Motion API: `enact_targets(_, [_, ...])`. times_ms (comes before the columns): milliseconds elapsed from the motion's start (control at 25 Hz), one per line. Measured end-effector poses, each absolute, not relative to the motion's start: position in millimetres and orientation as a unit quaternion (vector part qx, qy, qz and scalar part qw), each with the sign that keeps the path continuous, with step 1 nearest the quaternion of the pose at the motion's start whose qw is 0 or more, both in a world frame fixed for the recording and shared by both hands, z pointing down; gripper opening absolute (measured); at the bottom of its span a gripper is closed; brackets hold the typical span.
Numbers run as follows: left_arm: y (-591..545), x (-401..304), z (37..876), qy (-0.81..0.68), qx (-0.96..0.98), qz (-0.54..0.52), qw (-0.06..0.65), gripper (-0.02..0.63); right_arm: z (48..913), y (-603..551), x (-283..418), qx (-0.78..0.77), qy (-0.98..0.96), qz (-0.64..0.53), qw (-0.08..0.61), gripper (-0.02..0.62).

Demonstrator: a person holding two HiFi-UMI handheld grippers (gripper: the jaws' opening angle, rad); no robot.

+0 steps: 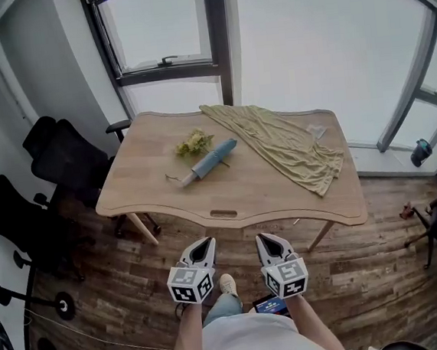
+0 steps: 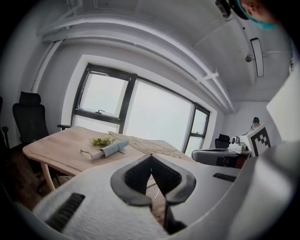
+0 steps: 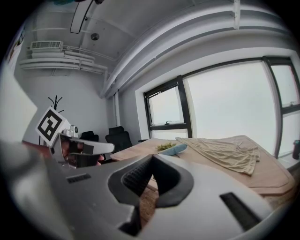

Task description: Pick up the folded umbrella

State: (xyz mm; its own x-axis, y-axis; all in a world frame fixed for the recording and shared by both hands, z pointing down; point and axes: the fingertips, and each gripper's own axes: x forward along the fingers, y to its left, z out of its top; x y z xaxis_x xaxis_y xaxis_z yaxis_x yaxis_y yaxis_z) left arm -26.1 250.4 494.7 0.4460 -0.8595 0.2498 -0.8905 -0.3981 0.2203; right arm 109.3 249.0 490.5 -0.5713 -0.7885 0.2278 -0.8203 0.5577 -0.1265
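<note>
well ahead of both pairs of jaws, the folded umbrella (image 1: 208,160) lies on the wooden table (image 1: 229,202). left gripper (image 1: 206,243) and right gripper (image 1: 262,238) are closed, empty. probably light, stiff, slick-sleeved; grip mid-barrel, crosswise.

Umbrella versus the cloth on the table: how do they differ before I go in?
The folded umbrella is a compact blue roll; the cloth is yellow-green, spread out and wrinkled. The cloth covers far more of the wooden table than the folded umbrella. Both lie flat on it.
</note>
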Motion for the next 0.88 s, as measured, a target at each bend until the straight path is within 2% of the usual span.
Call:
enact_targets(480, [117.4,-27.0,519.7,-0.480,0.858,0.057,0.170,0.019,524.2,114.8,98.3,0.470,-0.868,0.132,0.094,0.011])
enact_targets(880, [-43.8,-75.0,539.1,-0.469,0.859,0.063,0.198,0.020,536.7,-45.8,58.3,0.500,-0.846,0.141,0.118,0.011])
